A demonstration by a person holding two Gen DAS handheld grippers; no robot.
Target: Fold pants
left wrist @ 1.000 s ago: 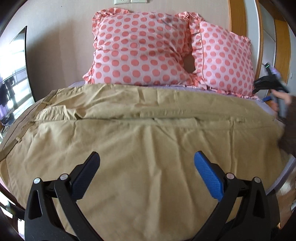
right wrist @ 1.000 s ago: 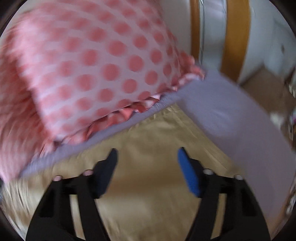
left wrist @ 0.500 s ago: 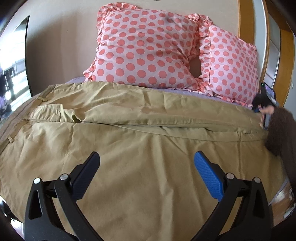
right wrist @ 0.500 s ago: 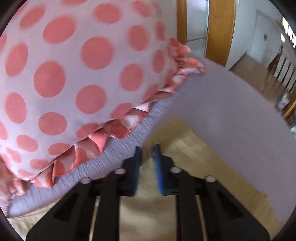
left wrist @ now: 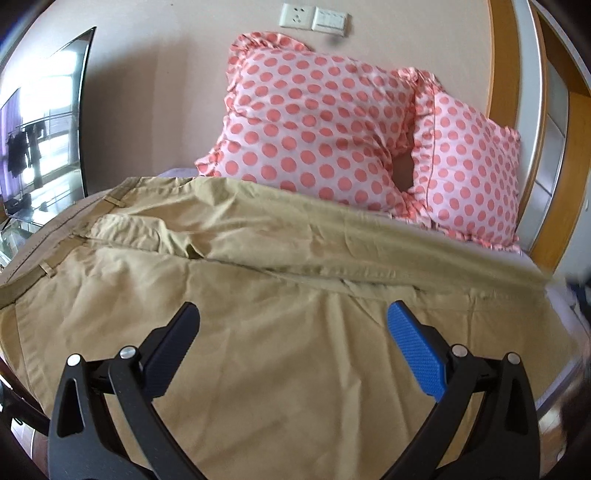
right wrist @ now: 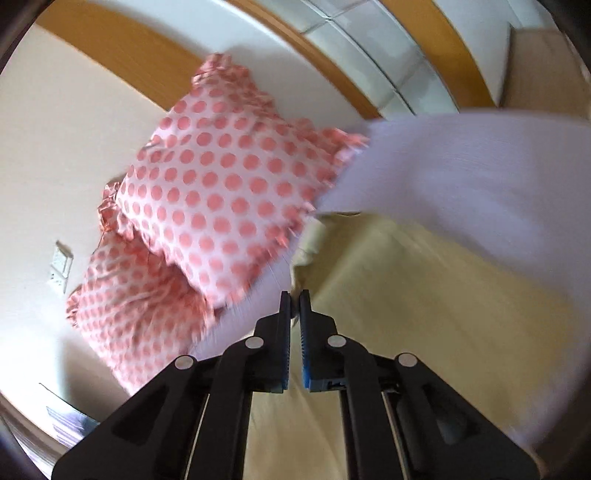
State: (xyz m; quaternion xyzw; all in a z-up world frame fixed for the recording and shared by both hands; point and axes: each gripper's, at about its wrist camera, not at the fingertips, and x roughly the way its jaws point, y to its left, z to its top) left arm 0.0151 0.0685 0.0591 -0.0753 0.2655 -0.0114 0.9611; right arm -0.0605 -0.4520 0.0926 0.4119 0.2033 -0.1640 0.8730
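The pair of khaki cotton pants (left wrist: 280, 295) lies spread wide on the bed, directly under and ahead of the left gripper (left wrist: 293, 332). This gripper hangs above the cloth with its two jaws wide apart, one black and one blue, and nothing is between them. The waistband with its belt loops is to the left of this gripper, and the legs run off to the right of it. A long seam between the two legs crosses the fabric just ahead of the fingertips.

Beyond the pants, farther ahead of the left gripper, two white pillows with pink dots and frilled edges (left wrist: 325, 129) lean against the beige wall (left wrist: 155, 92). A white socket plate (left wrist: 313, 16) sits on the wall above them.

The right gripper (right wrist: 294, 299) has its jaws pressed together on a thin edge of the khaki pants (right wrist: 406, 314), at the tips. The view is blurred and tilted. The cloth stretches from the fingertips to the right and below the tool. The pale lilac bed sheet (right wrist: 461, 166) is ahead and to the right, and the dotted pillows (right wrist: 221, 192) are ahead to the left.
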